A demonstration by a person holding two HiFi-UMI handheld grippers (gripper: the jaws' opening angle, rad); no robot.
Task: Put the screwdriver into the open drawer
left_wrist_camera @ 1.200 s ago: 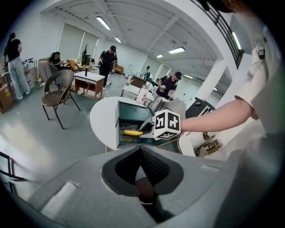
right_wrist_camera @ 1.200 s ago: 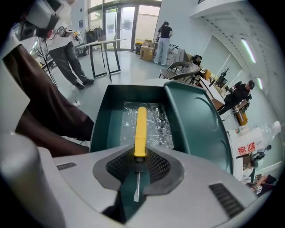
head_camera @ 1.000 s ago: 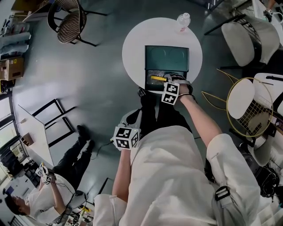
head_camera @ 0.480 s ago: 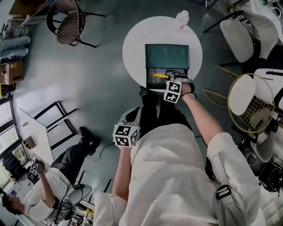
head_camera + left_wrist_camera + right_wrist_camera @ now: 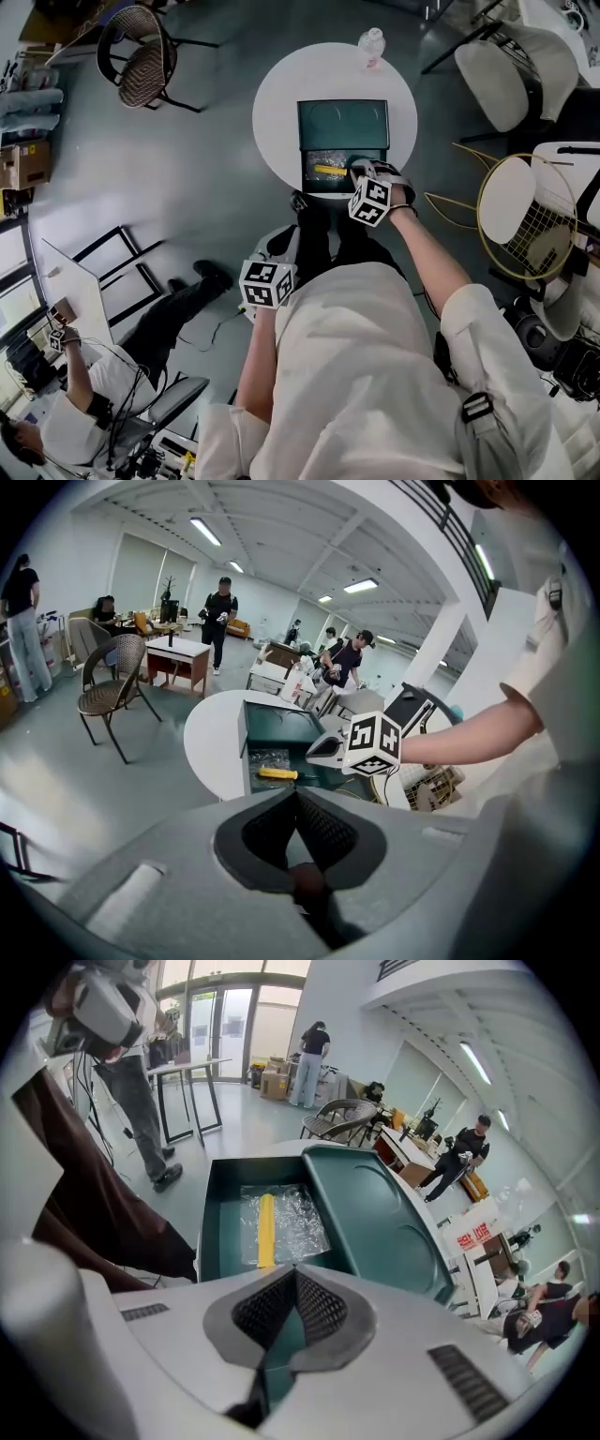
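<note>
Round white table [image 5: 277, 103] bears an open drawer [image 5: 214, 1227] holding a yellow screwdriver [image 5: 265, 1230].

A: Head view?
B: High overhead, facing steeply down onto the round table [image 5: 277, 103].
A: Gripper views?
B: Left stands well back, facing the table's side. Right sits close above the drawer [image 5: 217, 1218], looking down into it. All three share that drawer.

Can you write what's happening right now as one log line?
screwdriver: lying in open drawer, on clear plastic | right claw: shut, empty, at drawer front | left claw: shut, empty, away from table
</note>
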